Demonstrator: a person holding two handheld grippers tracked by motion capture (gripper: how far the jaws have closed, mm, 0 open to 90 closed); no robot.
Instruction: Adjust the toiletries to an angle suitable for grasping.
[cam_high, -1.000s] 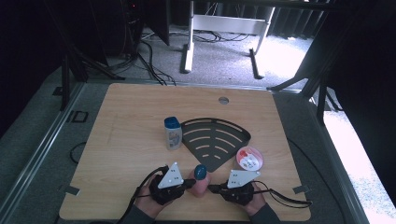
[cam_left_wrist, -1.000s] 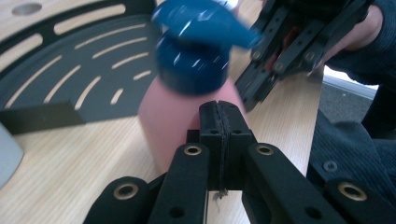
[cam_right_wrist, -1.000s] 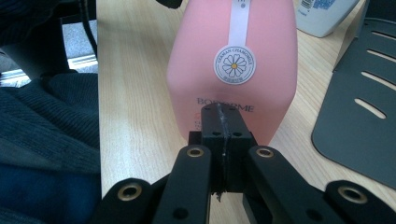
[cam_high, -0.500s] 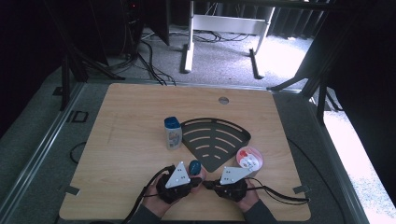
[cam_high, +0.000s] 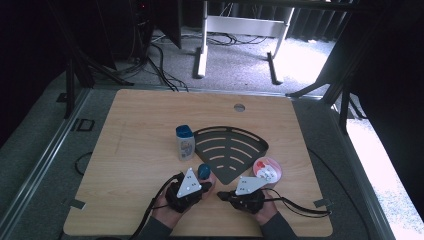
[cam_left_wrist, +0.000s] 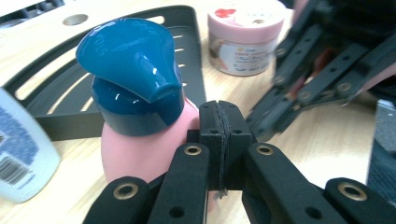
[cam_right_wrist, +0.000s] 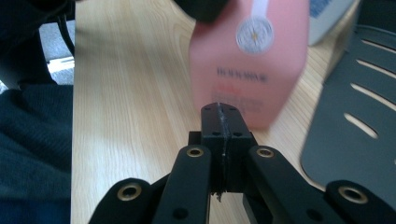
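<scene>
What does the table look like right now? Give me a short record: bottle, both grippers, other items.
pink bottle: upright on the table between the two grippers, blue cap on
left gripper: shut, fingers pressed together beside the bottle, nothing between them
right gripper: shut, nothing between its fingers, pointed at the bottle's label side
black rack: fan-shaped, slotted, flat on the table behind the bottle
white bottle: blue cap, upright at the rack's left edge
pink jar: at the rack's right corner, lid on

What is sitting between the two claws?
A pink bottle with a blue cap stands between the left claw and right claw, seen in the high view.
</scene>
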